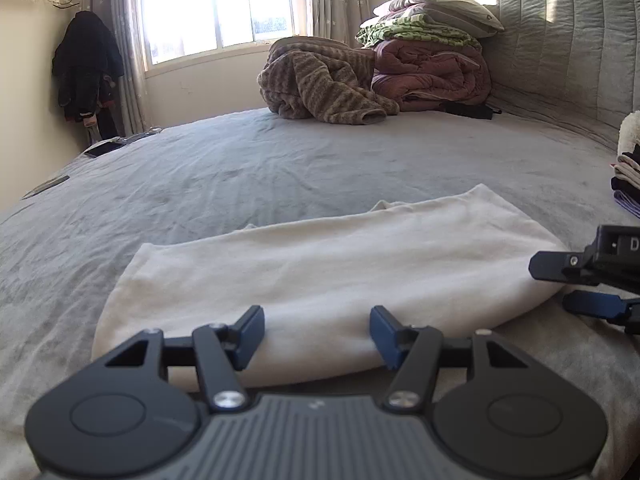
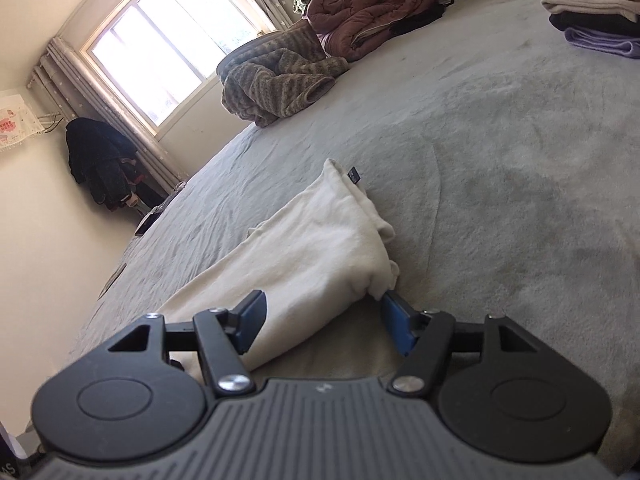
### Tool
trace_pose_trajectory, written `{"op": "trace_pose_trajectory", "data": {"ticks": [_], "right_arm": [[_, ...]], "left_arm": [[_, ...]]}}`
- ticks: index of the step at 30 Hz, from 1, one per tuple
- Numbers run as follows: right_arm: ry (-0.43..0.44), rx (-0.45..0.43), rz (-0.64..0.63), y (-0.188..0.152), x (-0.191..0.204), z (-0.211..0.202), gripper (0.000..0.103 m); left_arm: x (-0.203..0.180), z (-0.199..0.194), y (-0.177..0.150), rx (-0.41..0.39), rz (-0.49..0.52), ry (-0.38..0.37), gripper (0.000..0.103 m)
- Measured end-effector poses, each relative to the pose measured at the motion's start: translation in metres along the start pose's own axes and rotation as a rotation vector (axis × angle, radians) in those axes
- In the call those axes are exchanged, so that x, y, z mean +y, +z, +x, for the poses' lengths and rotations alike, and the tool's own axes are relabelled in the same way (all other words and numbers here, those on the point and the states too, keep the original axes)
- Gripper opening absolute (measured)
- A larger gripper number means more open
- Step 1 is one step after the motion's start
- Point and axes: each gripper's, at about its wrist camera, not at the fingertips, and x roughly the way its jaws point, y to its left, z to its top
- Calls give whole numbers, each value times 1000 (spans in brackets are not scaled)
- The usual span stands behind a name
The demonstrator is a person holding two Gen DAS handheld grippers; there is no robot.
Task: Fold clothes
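Judging folding partway: we see the cream fleece garment [image 1: 332,276] folded long on the grey bed [image 1: 240,168], left tongs [image 1: 318,334] and right tongs [image 2: 324,322] spread, unpinched; further folds remain.

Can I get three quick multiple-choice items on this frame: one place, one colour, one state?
1. Where is the folded stack of clothes?
A. on the floor
B. on the bed, far right
C. on the windowsill

2. What colour is the garment by the grippers?
A. white
B. red
C. navy

3. How is the left gripper?
A. shut on the garment
B. open over the garment's near edge
C. out of view

Key:
1 B: the stack sits on the grey bed at its right side.
2 A: the garment is white.
3 B: the left gripper has its jaws apart with cloth between them, not pinched.
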Motion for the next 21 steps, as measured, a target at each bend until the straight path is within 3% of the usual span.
{"op": "trace_pose_trajectory", "data": {"ticks": [3, 7, 11, 16, 21], "right_arm": [[29, 26, 50, -3, -2, -8, 67], [43, 44, 27, -8, 1, -9, 67], [51, 12, 87, -2, -8, 6, 66], [20, -25, 10, 0, -1, 21, 67], [28, -54, 28, 0, -4, 28, 67]], "left_arm": [[-6, 1, -3, -2, 44, 27, 61], [-10, 2, -3, 3, 50, 45, 61], [-14, 3, -3, 7, 54, 70, 61], [-17, 4, 0, 23, 39, 90, 61], [-20, 3, -2, 23, 35, 106, 61]]}}
